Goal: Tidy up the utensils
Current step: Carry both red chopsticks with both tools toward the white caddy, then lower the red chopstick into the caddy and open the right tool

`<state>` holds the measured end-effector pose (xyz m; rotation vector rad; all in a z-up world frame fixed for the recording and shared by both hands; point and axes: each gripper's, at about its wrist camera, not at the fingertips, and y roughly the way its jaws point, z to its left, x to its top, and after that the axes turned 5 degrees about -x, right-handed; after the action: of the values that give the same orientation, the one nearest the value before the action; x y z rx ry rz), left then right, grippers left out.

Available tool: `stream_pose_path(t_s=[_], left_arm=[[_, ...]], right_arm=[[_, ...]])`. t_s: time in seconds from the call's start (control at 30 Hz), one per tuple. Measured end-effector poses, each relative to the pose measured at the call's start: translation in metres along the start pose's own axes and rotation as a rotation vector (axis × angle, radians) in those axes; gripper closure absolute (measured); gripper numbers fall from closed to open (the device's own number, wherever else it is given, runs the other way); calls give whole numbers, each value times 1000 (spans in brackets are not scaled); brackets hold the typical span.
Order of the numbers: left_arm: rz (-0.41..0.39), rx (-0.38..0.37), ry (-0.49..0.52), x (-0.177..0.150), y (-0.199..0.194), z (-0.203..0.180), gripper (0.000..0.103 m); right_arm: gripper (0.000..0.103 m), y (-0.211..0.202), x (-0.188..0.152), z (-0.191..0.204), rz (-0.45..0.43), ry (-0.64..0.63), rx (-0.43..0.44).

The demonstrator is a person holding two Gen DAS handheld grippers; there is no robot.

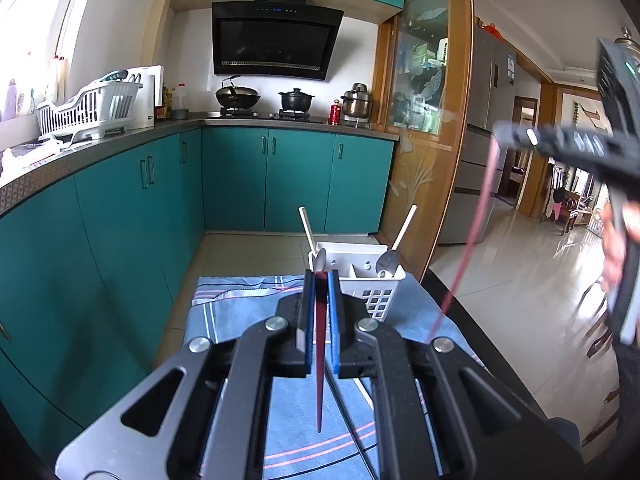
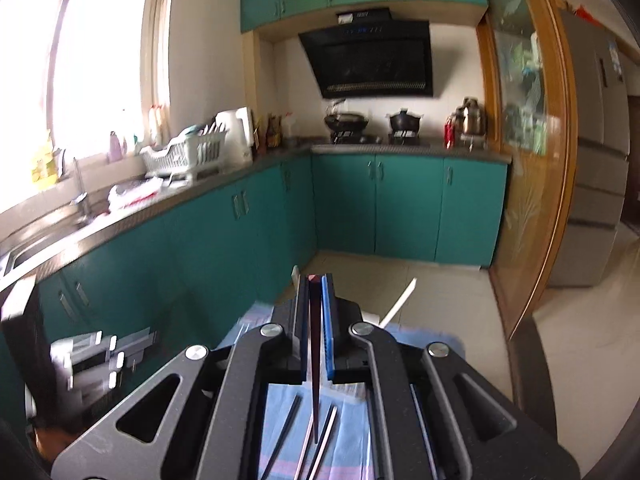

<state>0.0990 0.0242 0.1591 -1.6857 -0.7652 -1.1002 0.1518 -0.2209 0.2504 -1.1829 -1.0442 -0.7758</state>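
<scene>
My left gripper [image 1: 321, 276] is shut on a dark red chopstick [image 1: 320, 360] that hangs down over the blue cloth [image 1: 240, 312]. Just beyond it stands a white utensil caddy [image 1: 370, 280] holding two spoons [image 1: 387, 261] with pale handles. My right gripper [image 2: 316, 280] is shut on another dark red chopstick [image 2: 315, 380]; it also shows in the left wrist view [image 1: 516, 134], raised at the upper right, its chopstick [image 1: 468, 236] blurred. Several dark chopsticks [image 2: 286, 428] lie on the cloth [image 2: 280, 400] below the right gripper.
The cloth covers a dark table whose right edge [image 1: 480, 340] drops to a tiled floor. Teal cabinets [image 1: 132, 216] run along the left and back. A white dish rack [image 1: 90, 110] and pots [image 1: 296, 100] sit on the counter.
</scene>
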Motion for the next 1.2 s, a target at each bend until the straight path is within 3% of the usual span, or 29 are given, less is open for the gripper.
stream_pose_path(t_s=[0.17,0.33,0.5,0.7,0.77,0.8,0.83,0.97,1.03,1.2], left_arm=[[-3,2,-9,0,-1,5,97],[2,9,-24,0,3,12,97],[4,7,-35,-1,5,16,97],[9,6,-41,-2,8,17,97],[6,11,-45,-2,8,18,97],[7,13,-46,-3,9,18,97],[8,14,-45,-3,9,19,97],[10,30,-42,-4,12,18,97],[7,42,-43,-5,14,17,97],[-25,70,-53,-6,14,11,97]], right_arm=[[97,30,38,-7,-45,25,-54],[97,72,47,-14,-30,55,-103],[97,116,27,-21,37,94,-121],[95,154,-20,-29,162,128,-106],[79,151,-33,-35,169,156,-101],[62,145,-37,-37,151,168,-102],[53,134,-45,-42,117,184,-99],[36,77,-90,-59,-21,258,-53],[20,50,-124,-63,-71,264,-65],[16,13,-221,-56,-110,191,-125]])
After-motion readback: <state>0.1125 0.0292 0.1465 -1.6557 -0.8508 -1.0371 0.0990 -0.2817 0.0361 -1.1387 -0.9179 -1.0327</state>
